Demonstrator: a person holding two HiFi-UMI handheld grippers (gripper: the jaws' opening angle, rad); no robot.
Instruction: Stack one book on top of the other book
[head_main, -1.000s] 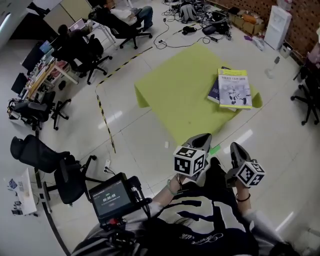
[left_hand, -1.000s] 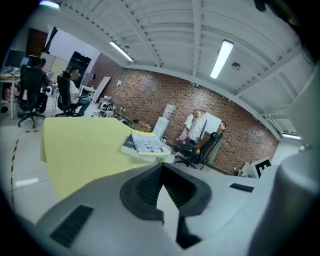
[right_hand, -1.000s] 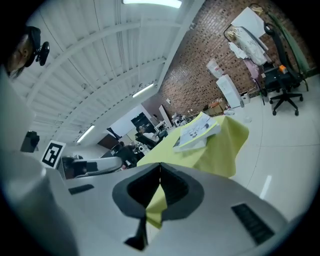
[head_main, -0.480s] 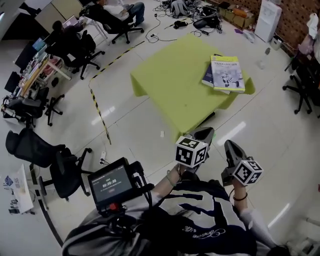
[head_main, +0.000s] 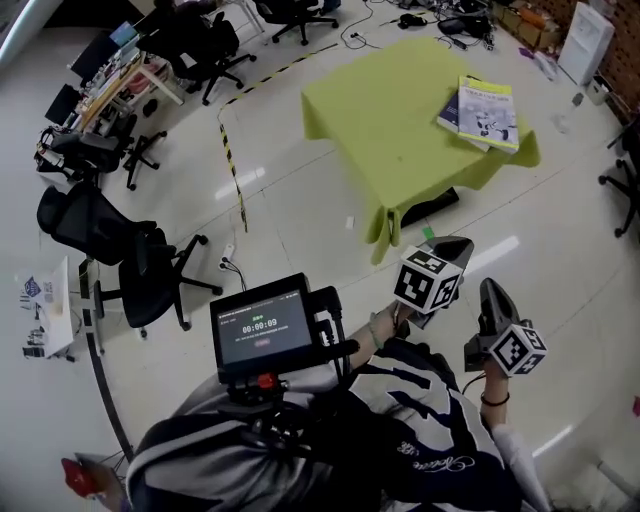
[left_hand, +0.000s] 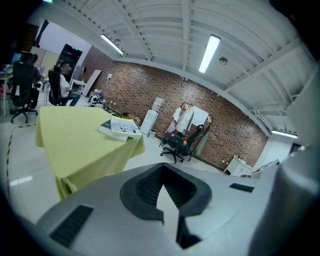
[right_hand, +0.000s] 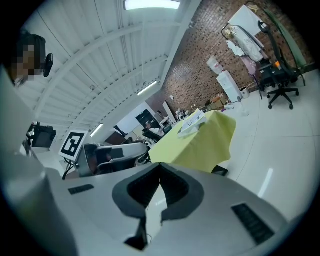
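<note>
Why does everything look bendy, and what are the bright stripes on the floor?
Head view: the wide lens curves the room, so the green table looks lopsided; the white stripes on the floor are probably lamp glare. Left gripper view: black rounded corners, and the ceiling lamp glows very bright. Right gripper view: same bending, dark edges.

upper book (head_main: 490, 108) on lower book (head_main: 446, 113) | both on table (head_main: 385, 125) — far-right corner | chairs (head_main: 125, 262) left
</note>
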